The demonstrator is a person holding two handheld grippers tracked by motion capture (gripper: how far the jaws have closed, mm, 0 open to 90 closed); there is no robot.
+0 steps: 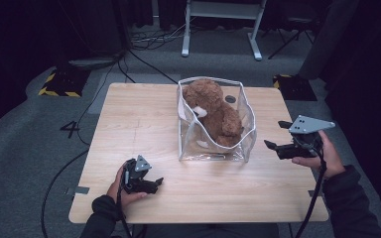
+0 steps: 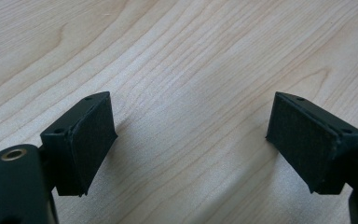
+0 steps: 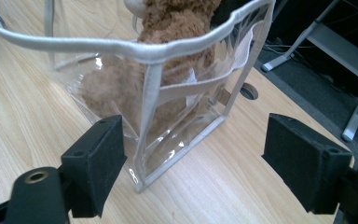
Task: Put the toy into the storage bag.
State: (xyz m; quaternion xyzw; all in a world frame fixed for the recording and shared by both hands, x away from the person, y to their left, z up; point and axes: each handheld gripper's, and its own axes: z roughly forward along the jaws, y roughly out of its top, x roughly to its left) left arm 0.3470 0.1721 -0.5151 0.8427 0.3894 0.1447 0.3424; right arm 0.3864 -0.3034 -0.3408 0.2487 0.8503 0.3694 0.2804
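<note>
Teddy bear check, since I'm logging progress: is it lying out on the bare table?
No, the teddy bear sits inside the clear bag on the table.

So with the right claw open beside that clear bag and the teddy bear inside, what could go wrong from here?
1. The clear bag is soft and stands open; a grab by the right claw on its white-trimmed corner might collapse or tip it.
2. The teddy bear sticks up above the rim, so a tilt could spill it.
3. The left claw rests far away, open over the table, so nothing steadies the bag.
</note>
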